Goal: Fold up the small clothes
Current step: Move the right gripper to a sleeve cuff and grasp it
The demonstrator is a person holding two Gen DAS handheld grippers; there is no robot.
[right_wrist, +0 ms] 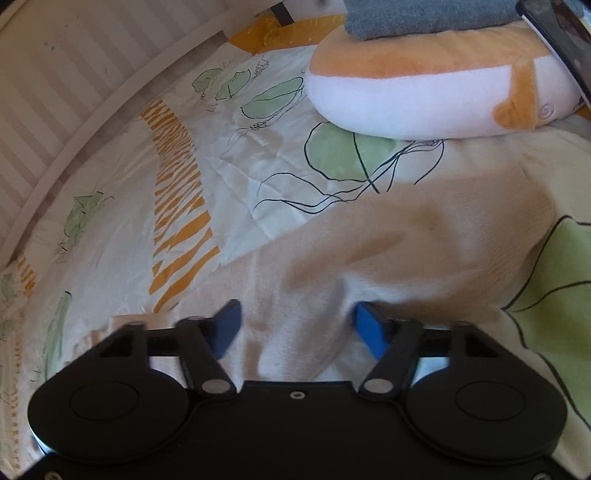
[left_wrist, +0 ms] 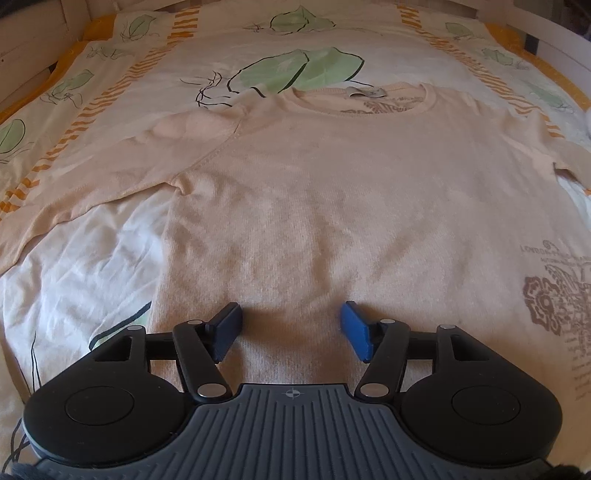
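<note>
Two tools over one peach sweater spread on a bed.

Left wrist view: the left tool (left_wrist: pixel 291 325) has its two blue-padded fingers (left_wrist: pixel 355 330) spread partly apart, resting over the lower body of the sweater (left_wrist: pixel 332 192) with cloth lying flat between them and nothing pinched. The one sweater lies front-down, one neck label (left_wrist: pixel 364 92) showing, one sleeve stretched to the left, one brown print at the right edge; it lies on a leaf-patterned bedsheet (left_wrist: pixel 303 66) with two orange striped bands. Right wrist view: the right tool (right_wrist: pixel 295 325) also stands partly apart; a raised fold of a sleeve (right_wrist: pixel 406 240) runs between its two fingers, but blur hides whether the pads press it. Beyond lie one orange-and-white cushion (right_wrist: pixel 424 92) and one grey folded cloth (right_wrist: pixel 424 16) on top of it.
</note>
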